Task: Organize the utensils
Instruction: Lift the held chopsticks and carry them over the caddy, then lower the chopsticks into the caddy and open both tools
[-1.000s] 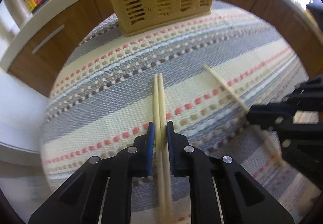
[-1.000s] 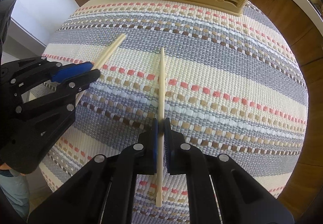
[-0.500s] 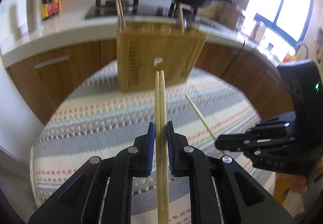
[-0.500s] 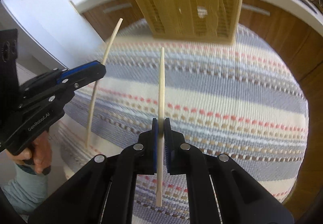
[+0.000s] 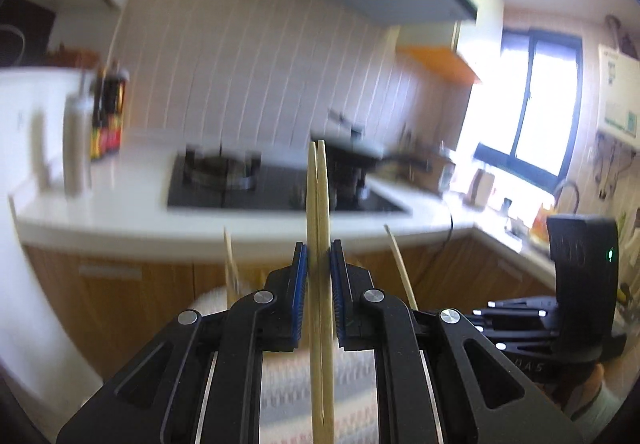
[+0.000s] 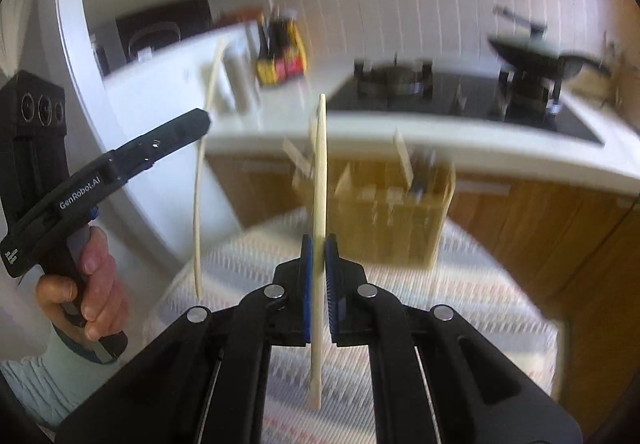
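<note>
Two hand-held grippers, left point(image 5: 318, 296) pinching two chopsticks point(image 5: 319, 204), right point(image 6: 319, 284) pinching one chopstick point(image 6: 320, 172), have lifted them toward the basket point(image 6: 394, 220).

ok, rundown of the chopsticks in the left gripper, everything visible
The pair of chopsticks is pale, wood-like, slim and tapered, pressed side by side and clamped between the blue-padded jaws of the left gripper. They point up and forward, lifted off the striped cloth, tips against the blurred stove background. Their lower ends run out of frame. In the right view they show as one bowed-looking stick.
</note>
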